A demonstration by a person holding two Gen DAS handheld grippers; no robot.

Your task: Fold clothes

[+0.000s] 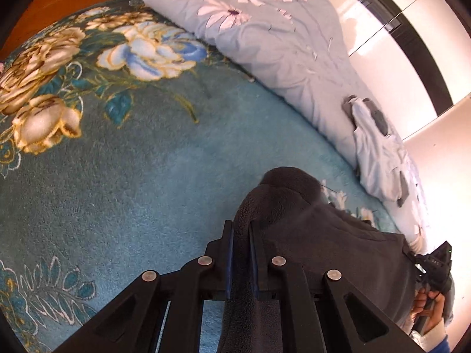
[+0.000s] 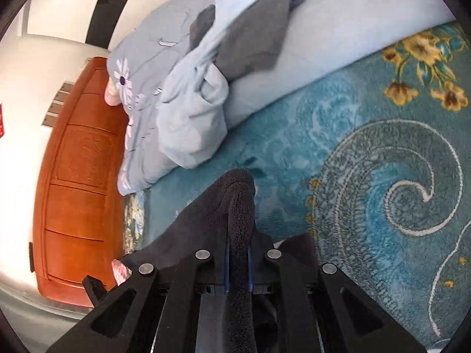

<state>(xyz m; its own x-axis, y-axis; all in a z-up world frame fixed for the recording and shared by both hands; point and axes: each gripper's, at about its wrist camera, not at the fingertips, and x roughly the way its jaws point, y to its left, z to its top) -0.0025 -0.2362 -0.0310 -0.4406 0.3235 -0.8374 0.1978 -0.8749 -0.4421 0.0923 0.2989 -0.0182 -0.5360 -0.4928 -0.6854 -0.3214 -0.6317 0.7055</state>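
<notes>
A dark grey fleece garment (image 1: 318, 235) lies on the teal flowered blanket (image 1: 141, 176). My left gripper (image 1: 241, 229) is shut on a fold of its edge, the fleece pinched between both black fingers. In the right wrist view the same dark fleece garment (image 2: 203, 220) bunches up between the fingers, and my right gripper (image 2: 238, 232) is shut on that fold. The right gripper (image 1: 435, 267) also shows at the far right of the left wrist view, held in a person's hand (image 1: 426, 306).
A pale blue duvet with daisies (image 1: 265, 38) lies along the blanket's far side. On it rests a heap of light blue and grey clothes (image 2: 206, 73). An orange wooden headboard (image 2: 79, 176) stands at the left of the right wrist view.
</notes>
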